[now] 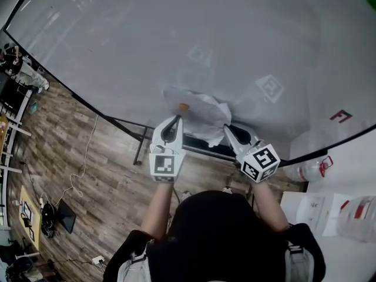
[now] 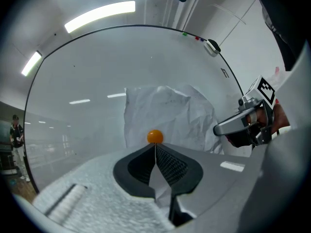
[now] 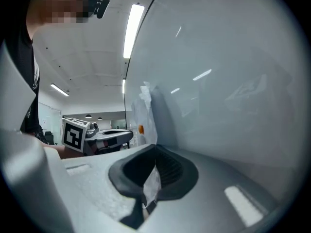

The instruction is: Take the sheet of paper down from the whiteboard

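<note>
A crumpled white sheet of paper (image 1: 202, 111) hangs on the whiteboard (image 1: 176, 46), with a small orange magnet (image 1: 184, 106) on its lower left part. My left gripper (image 1: 177, 117) points at the board just below the magnet, shut on the sheet's edge. In the left gripper view a strip of paper (image 2: 163, 113) runs between the closed jaws of the left gripper (image 2: 155, 146), the magnet (image 2: 155, 136) right past their tips. My right gripper (image 1: 225, 127) is shut on the sheet's right edge. The right gripper view shows the right gripper (image 3: 155, 147) pinching paper (image 3: 146, 108) seen edge-on.
The whiteboard stands on a dark frame (image 1: 205, 148) over a wood floor with cables (image 1: 82, 169). A white table (image 1: 329, 216) at the right holds a plastic bottle (image 1: 308, 169) and papers. An eraser (image 2: 212, 46) sits on the board. A person (image 2: 16, 130) stands far off.
</note>
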`<control>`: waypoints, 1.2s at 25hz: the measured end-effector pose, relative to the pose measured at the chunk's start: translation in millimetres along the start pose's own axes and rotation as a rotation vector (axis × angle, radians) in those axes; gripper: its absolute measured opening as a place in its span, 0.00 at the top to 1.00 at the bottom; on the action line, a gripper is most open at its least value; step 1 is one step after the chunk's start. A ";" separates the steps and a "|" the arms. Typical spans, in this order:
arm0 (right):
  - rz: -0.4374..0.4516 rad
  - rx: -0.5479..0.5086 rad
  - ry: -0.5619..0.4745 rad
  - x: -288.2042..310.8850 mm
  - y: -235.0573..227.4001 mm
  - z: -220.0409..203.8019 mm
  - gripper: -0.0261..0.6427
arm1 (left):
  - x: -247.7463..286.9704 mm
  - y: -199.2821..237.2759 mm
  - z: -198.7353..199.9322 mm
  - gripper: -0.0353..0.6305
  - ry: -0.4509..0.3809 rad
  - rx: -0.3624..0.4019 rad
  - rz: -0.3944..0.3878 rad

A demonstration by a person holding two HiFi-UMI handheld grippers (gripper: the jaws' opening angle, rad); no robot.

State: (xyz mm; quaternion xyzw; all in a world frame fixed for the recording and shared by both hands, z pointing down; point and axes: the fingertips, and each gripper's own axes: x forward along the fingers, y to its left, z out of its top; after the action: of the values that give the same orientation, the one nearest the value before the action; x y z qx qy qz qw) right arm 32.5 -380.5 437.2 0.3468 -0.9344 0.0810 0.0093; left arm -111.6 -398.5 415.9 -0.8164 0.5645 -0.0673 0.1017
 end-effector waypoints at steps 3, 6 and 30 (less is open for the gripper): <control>0.025 0.016 -0.006 0.1 4.3 1.4 0.96 | 1.8 1.5 3.2 0.93 -0.005 0.025 0.020; 0.039 0.024 -0.015 -0.3 4.1 1.5 0.96 | 4.4 -1.3 12.6 0.92 -0.016 0.038 0.036; 0.065 0.051 -0.023 -1.3 -0.5 -3.1 0.96 | 28.4 -4.2 19.1 0.71 -0.029 0.083 0.087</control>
State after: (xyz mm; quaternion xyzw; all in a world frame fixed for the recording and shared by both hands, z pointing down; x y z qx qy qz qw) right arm 33.7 -379.5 440.2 0.3172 -0.9429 0.1011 -0.0130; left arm -93.4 -421.9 398.3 -0.7870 0.5946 -0.0746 0.1465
